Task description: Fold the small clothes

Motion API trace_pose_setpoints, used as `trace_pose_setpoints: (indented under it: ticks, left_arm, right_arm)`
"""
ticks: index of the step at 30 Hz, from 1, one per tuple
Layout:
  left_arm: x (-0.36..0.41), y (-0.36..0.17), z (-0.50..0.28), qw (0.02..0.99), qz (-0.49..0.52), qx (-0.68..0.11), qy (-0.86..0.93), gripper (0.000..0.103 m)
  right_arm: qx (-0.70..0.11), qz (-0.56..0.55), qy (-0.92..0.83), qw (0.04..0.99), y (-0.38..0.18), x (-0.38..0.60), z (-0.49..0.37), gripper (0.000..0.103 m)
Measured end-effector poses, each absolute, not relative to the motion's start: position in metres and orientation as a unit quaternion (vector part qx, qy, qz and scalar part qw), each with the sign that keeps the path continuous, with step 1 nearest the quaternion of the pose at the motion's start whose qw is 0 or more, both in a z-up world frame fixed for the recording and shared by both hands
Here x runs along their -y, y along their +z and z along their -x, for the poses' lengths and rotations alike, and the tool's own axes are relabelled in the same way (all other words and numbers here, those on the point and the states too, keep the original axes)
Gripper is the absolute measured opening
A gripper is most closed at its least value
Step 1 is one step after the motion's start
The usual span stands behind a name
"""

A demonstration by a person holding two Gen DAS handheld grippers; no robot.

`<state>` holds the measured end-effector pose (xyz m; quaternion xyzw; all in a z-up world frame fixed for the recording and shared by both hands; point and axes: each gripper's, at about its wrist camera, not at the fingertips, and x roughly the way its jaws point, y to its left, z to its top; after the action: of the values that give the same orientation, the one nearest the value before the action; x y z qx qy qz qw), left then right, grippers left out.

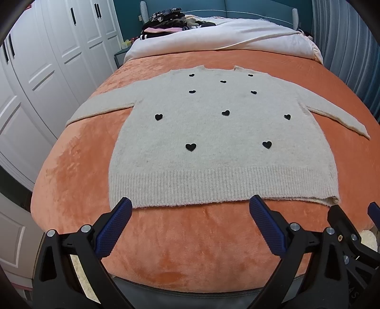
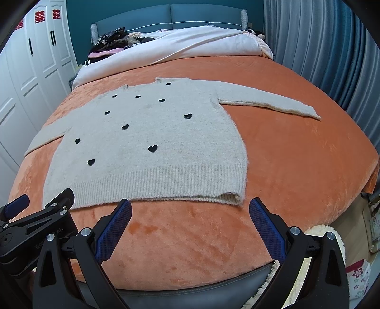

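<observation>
A small grey knit sweater (image 1: 213, 133) with black hearts lies flat, face up, on the orange blanket, both sleeves spread out to the sides; it also shows in the right wrist view (image 2: 152, 147). Its ribbed hem (image 1: 223, 187) faces me. My left gripper (image 1: 190, 209) is open and empty, just short of the hem. My right gripper (image 2: 190, 209) is open and empty, near the hem's right corner (image 2: 234, 197). The right gripper also shows at the right edge of the left wrist view (image 1: 356, 214), and the left gripper at the left of the right wrist view (image 2: 42, 202).
The orange blanket (image 1: 190, 249) covers the bed. A white duvet (image 1: 225, 35) and a pile of dark clothes (image 1: 166, 21) lie at the head. White wardrobe doors (image 1: 35, 71) stand on the left, blue curtains (image 2: 320, 59) on the right. A fluffy rug (image 2: 315, 237) lies on the floor.
</observation>
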<state>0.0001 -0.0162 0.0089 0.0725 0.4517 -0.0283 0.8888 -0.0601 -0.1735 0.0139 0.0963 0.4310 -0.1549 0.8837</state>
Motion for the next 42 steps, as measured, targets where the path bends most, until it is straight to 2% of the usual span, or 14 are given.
trace_pose_setpoints:
  ticks: [42]
  left_arm:
    - [0.0162, 0.0155, 0.0052, 0.893, -0.076, -0.444, -0.027, 0.095]
  right_arm:
    - [-0.427, -0.098, -0.157, 0.885, 0.0152, 0.1744, 0.0631, 0.098]
